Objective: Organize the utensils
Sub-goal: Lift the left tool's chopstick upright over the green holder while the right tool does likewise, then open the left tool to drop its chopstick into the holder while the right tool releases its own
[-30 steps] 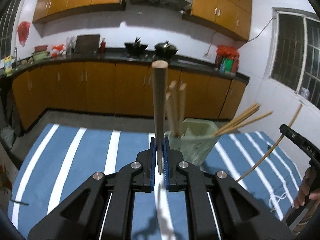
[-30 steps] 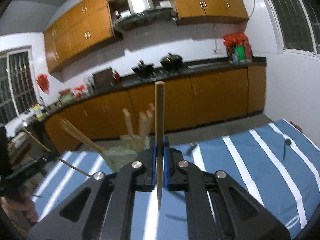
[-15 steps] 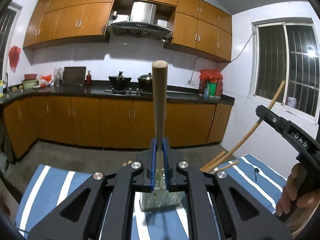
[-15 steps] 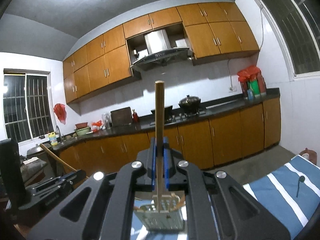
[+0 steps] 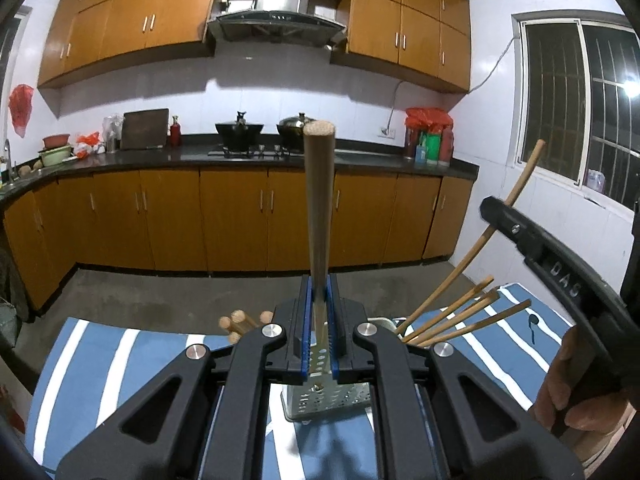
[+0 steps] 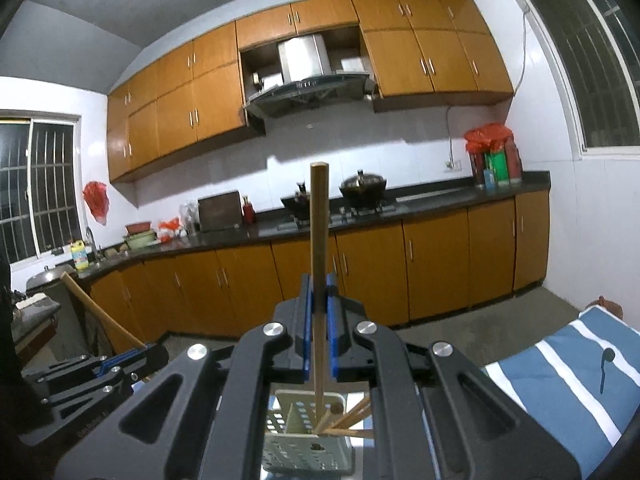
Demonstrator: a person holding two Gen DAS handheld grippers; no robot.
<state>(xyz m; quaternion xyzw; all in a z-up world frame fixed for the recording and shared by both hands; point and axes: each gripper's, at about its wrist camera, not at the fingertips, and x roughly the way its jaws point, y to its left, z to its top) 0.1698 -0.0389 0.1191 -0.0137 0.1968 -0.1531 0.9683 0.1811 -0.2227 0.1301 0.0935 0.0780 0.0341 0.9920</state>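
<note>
- Thick wooden handle (image 5: 319,204): upright, round end uppermost, pinched between the blue pads of the left gripper (image 5: 320,312); jaws drawn together on it.
- Thin wooden stick (image 6: 319,264): upright, square-cut top, pinched between the blue pads of the right gripper (image 6: 319,320); jaws closed on it, its lower end reaching down toward the holder beneath.
- Perforated pale-green utensil holder (image 6: 304,446): directly below and just ahead of the right gripper's fingers; seen under the left gripper too (image 5: 326,400).
- Chopsticks (image 5: 460,320): several, leaning out of the holder to the right of the left gripper.
- Round-ended wooden handles (image 5: 238,322): a cluster just left of the left gripper's fingers, lower parts hidden.
- Blue cloth with white stripes (image 5: 120,360): spread under the holder and both grippers.
- Small dark spoon (image 6: 605,364): lying on the cloth, well to the right of the right gripper.
- Person's hand (image 5: 576,384): wrapped around the right gripper's body, at the left view's right edge.
- Kitchen counter (image 5: 240,158): far ahead, carrying two pots.
</note>
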